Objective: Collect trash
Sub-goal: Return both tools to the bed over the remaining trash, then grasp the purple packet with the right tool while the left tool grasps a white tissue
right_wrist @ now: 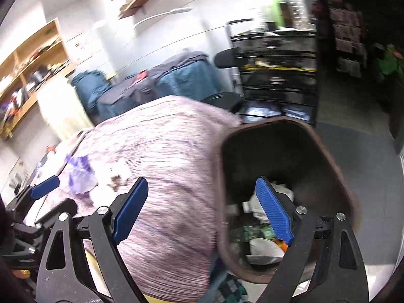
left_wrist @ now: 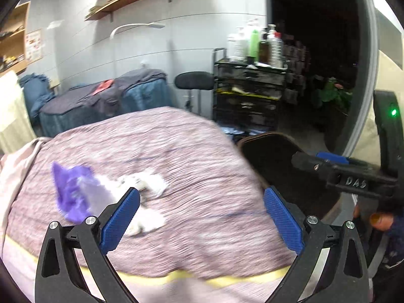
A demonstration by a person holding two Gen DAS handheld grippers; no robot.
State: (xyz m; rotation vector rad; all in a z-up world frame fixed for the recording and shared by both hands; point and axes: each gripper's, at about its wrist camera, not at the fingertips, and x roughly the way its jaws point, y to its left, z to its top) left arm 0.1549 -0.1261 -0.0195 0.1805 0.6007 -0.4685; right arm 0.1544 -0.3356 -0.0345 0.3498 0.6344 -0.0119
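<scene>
The left claw (left_wrist: 201,217) stands wide open and holds nothing, low over the bed (left_wrist: 176,156). Just beyond its left finger lies the trash: white tissue (left_wrist: 149,180), crumpled, and touching that on the far left a purple wrapper (left_wrist: 70,192). Both rest on the mauve cover, blurred, so I cannot tell how many pieces there are.

The right claw (right_wrist: 202,210) is also spread wide and empty. Its right finger hangs over the mouth of the brown bin (right_wrist: 335,151), which sits beside the bed's edge; inside, below that finger, I see paper and scraps already piled. Its left finger is over the cover.

The step in hand looks like the pickup of the tissue by the left claw. To do it well, I would swing left until the tissue sits between both fingers, not beside one, then come down until the pads press lightly into the cover and close slowly, so the soft paper bunches rather than slides away. The cover may be pinched too; a small lift before carrying would show that. The bin is to the right of the left claw, close by.
</scene>
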